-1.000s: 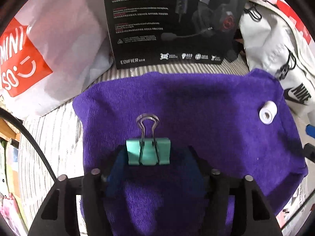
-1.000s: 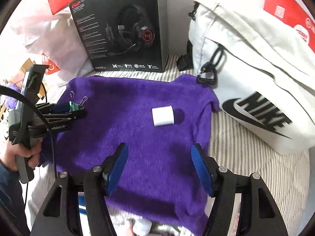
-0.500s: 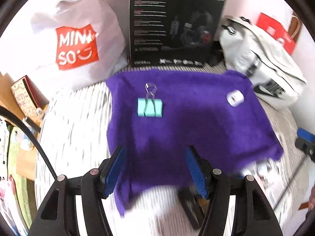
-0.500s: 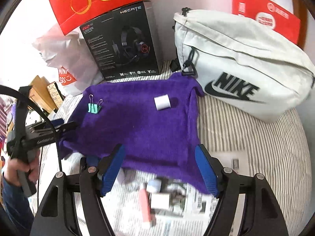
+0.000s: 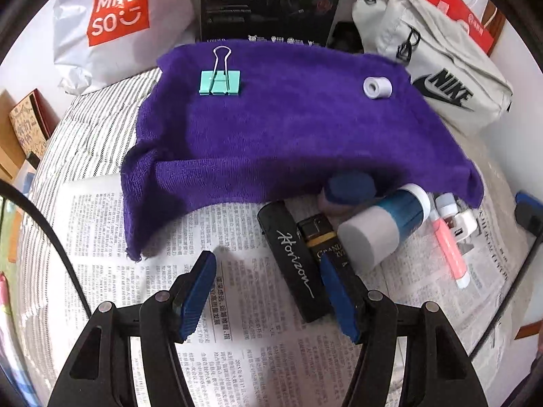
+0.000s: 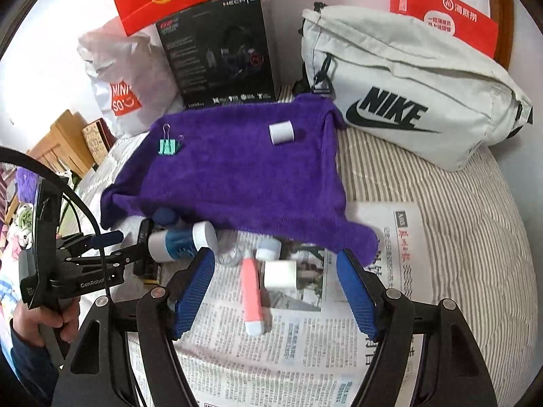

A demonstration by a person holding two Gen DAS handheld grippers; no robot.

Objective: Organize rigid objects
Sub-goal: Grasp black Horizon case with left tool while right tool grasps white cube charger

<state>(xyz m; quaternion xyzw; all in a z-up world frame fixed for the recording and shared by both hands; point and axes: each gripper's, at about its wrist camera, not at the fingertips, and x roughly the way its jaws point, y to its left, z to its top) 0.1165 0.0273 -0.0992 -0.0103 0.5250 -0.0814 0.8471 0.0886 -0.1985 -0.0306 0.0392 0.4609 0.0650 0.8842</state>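
My left gripper [image 5: 268, 286] is spread wide and empty, hovering low over the newspaper [image 5: 142, 237], and the thing I judge it will take next is the black Horizon case [image 5: 293, 259]. That case lies just ahead of the fingers and toward my right-hand pad, its near end almost beside that pad, while its far end points up and to the left, toward the hem of the purple towel [image 5: 271, 129]. So its long axis runs on a slant across my line of approach, not along it and not square to it. I reckon I would have to shift a little to the right and turn the wrist so that the pads close across the narrow width rather than along the length. Touching its right flank are a dark box with gold lettering [image 5: 322, 242] and, leaning over that, a blue-and-white bottle [image 5: 383, 227]. My right gripper [image 6: 275, 291] is also spread and empty, with the pink tube [image 6: 253, 295] lying lengthwise between its fingers and a white cube [image 6: 280, 274] just ahead. The case sits well off to its left, so the left hand is nearer. The green binder clip [image 5: 220, 81] and white roll [image 5: 377, 87] sit far ahead, on the towel.
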